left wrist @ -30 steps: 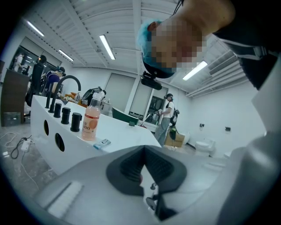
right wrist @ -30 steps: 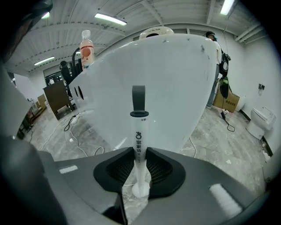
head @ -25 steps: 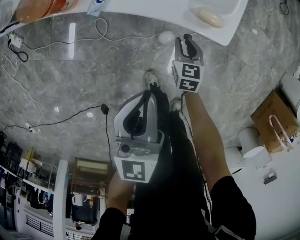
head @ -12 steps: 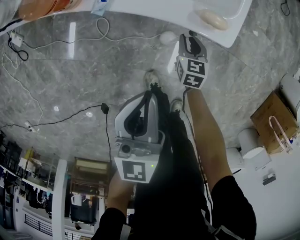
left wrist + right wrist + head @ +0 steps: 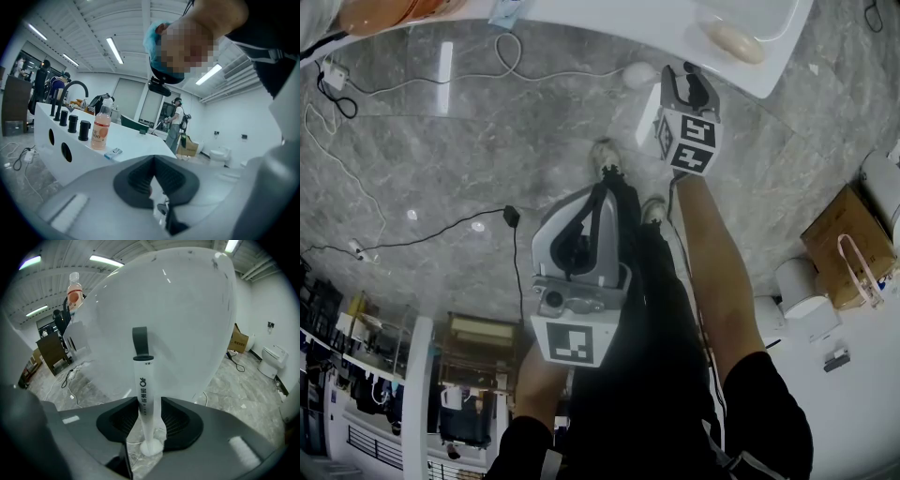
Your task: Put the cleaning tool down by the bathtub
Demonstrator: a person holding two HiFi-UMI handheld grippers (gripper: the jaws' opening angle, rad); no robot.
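Right claw [image 5: 150,420] stands partly open around the slim white plastic cleaning tool [image 5: 143,380]. Its jaws have just been opening. The handle rises between the dark ribbed pads, close to the left one, with a narrow gap showing on the other side. The grip looks let go rather than pressing. Left claw [image 5: 153,161] is held back above the person's legs, its jaws closed tip to tip with nothing between them.

The task looks very nearly done. The tool stands almost upright on the grey marble floor [image 5: 243,380], right against the curved white wall of the bathtub [image 5: 187,305]. I cannot tell whether its top leans on that wall or stops just short of it. What seems left is to draw the right claw back and clear of the handle without nudging it over. In the head view that claw sits at the foot of the tub's corner and covers most of the tool.

The tool is a straight, round white stick. It has a dark grey hanging loop on top, a thin dark band below the loop, and a small dark logo with print running down the handle. Its lower end flares into a small round foot that appears to rest on the floor. It is thin and probably light, on a narrow footing, so I judge it would tip at a slight knock.
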